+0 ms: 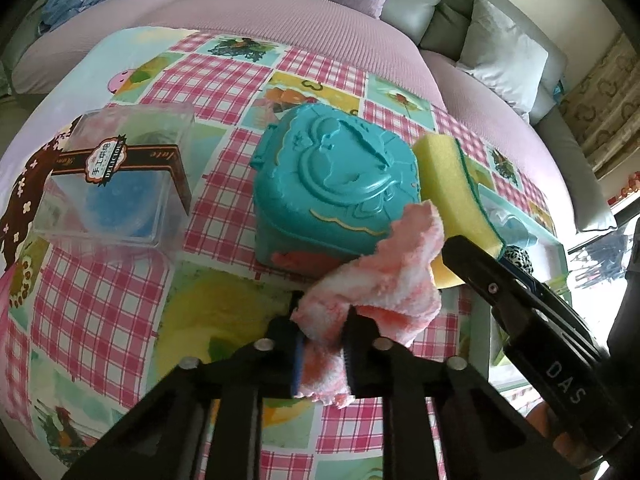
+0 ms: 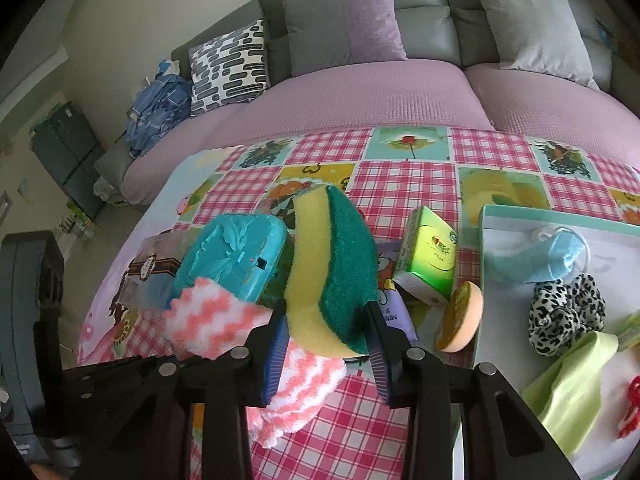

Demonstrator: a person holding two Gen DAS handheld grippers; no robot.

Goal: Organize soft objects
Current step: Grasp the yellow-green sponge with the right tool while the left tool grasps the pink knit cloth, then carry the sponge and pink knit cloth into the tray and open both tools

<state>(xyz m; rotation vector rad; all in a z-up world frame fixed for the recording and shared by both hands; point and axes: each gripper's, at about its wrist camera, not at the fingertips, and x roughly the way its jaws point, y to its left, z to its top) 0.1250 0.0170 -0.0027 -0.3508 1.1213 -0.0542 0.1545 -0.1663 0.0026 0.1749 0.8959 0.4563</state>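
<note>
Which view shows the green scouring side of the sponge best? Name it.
The right wrist view: the sponge faces the camera there, green face exposed. The left wrist view shows its yellow foam with only a thin green edge.

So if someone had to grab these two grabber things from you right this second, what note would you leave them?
Left gripper: shut on the pink fuzzy cloth.
Right gripper: shut on the yellow-green sponge, lifted beside the teal box.
Tray on the right already holds a blue face mask, a leopard scrunchie and a green cloth.
Left: probably both held items go into the tray.
</note>
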